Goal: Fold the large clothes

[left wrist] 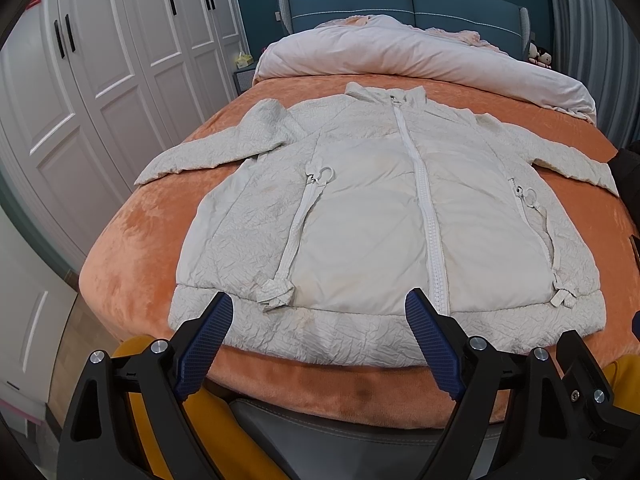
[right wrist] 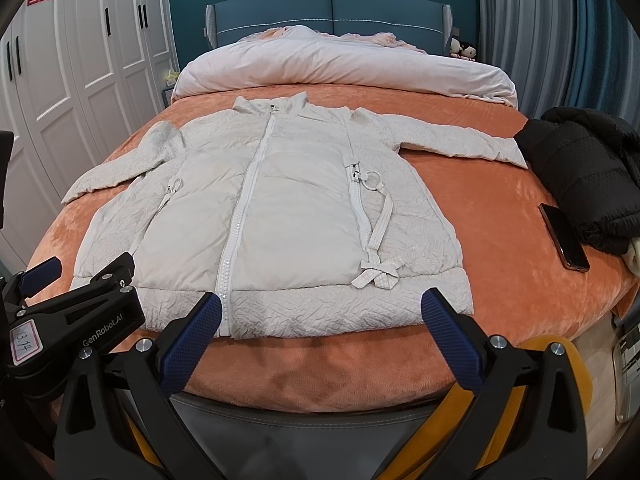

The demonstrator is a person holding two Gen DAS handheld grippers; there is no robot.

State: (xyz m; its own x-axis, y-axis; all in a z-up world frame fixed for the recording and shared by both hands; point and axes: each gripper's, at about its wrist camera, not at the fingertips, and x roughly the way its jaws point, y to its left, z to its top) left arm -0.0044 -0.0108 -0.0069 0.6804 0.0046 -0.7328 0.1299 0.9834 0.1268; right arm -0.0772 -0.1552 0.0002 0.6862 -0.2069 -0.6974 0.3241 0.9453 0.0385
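The bed (right wrist: 500,240), in its orange cover, carries a white jacket (right wrist: 280,216) spread flat, zipped, front up, sleeves out to both sides, collar toward the rolled duvet (right wrist: 344,68) and hem at the near edge. Both grippers hang over that hem with jaws spread wide and nothing in them — the left gripper (left wrist: 319,312) and the right gripper (right wrist: 321,306) touch no cloth. A black coat (right wrist: 584,176) is cut off at the right edge, with a phone (right wrist: 564,236) just beside it.

black jacket (right wrist: 584,176) | phone (right wrist: 563,237) beside it | orange blanket (right wrist: 500,248) | wardrobe (left wrist: 100,80)
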